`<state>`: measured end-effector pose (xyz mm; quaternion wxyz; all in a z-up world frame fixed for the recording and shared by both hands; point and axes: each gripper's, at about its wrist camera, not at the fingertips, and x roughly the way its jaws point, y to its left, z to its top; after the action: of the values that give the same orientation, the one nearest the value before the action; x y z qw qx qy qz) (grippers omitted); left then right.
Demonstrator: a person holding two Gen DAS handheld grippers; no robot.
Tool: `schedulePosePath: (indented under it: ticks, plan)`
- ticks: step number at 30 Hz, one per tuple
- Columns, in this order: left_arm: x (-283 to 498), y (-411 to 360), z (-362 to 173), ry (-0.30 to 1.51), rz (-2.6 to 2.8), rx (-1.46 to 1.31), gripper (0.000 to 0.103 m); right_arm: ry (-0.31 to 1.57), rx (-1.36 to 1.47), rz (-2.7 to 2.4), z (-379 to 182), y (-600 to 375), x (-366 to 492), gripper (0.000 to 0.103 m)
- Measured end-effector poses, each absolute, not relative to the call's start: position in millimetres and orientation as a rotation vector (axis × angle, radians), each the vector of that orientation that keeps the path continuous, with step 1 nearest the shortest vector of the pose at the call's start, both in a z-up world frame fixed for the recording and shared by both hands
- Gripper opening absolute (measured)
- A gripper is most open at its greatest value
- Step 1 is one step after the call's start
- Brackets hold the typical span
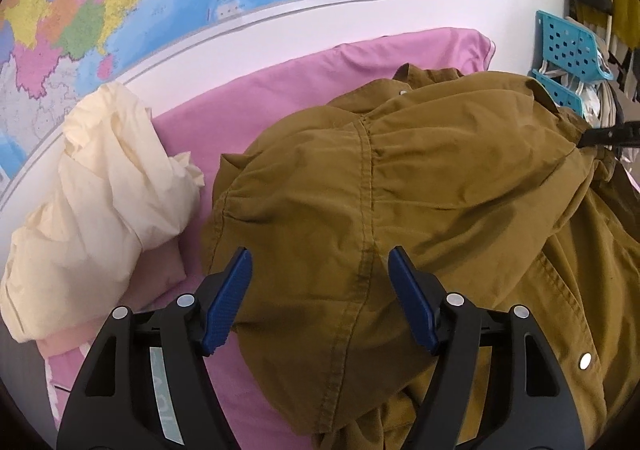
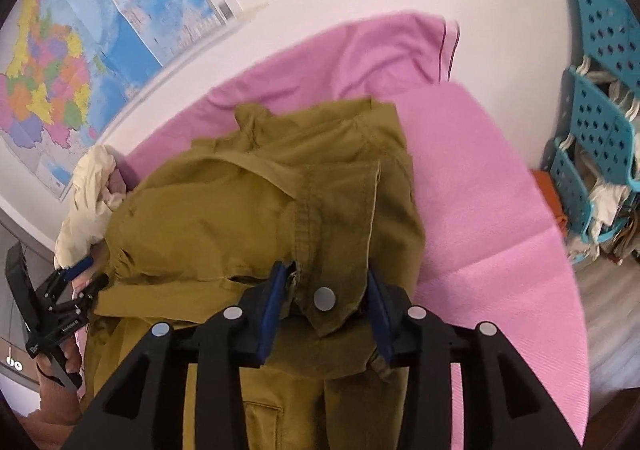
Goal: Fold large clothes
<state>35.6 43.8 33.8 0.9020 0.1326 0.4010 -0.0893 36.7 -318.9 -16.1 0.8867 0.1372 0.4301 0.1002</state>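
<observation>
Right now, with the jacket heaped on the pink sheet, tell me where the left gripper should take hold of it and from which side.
Grip the mustard-brown cotton jacket at its puckered left edge, near the stitched seam, coming from the cream bundle's side. That edge lies free on the pink sheet, so a finger could probably slip under; the open left gripper hovers just beside it.

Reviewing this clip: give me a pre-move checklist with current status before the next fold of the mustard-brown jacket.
1. Mustard-brown cotton jacket lies on the pink sheet: ok.
2. Left claw open, no fabric pinched: ok.
3. Right claw straddles the snap-button placket; firm grip: cannot tell.
4. Jacket flat: not ok, bunched.
5. Cream crumpled cloth clear of the jacket: not ok, it touches in the right wrist view.
</observation>
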Motion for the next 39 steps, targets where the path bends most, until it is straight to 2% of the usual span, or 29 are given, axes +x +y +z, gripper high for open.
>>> schedulePosePath:
  ticks: [7, 13, 15, 18, 21, 24, 26, 28, 31, 35, 39]
  plan:
    - [33, 43, 29, 0.85, -0.182, 0.274, 0.07, 0.801, 0.161, 0.236, 12, -287, 32, 0.05]
    - [28, 48, 23, 0.871, -0.178, 0.245, 0.07, 0.868, 0.107, 0.262, -7, -258, 67, 0.05]
    - [24, 52, 25, 0.866, -0.18, 0.239, 0.07, 0.919, 0.118, 0.238, -23, -257, 79, 0.048]
    - [17, 62, 31, 0.856, -0.185, 0.213, 0.073, 0.964, 0.132, 0.215, -41, -263, 89, 0.034]
    - [13, 74, 37, 0.852, -0.184, 0.19, 0.073, 0.96, 0.142, 0.215, -42, -267, 87, 0.028]
    - [7, 82, 39, 0.853, -0.193, 0.163, 0.072, 0.966, 0.154, 0.215, -43, -268, 86, 0.027]
    - [3, 88, 40, 0.857, -0.199, 0.141, 0.073, 0.965, 0.15, 0.207, -41, -267, 85, 0.029]
    - [-4, 92, 40, 0.855, -0.203, 0.132, 0.074, 0.952, 0.155, 0.213, -37, -266, 80, 0.039]
    - [-12, 100, 40, 0.86, -0.203, 0.115, 0.074, 0.913, 0.154, 0.226, -27, -265, 62, 0.047]
    - [-22, 112, 38, 0.878, -0.207, 0.096, 0.074, 0.874, 0.134, 0.266, -12, -266, 37, 0.048]
    - [-34, 117, 34, 0.898, -0.215, 0.083, 0.074, 0.847, 0.135, 0.323, -1, -267, 12, 0.054]
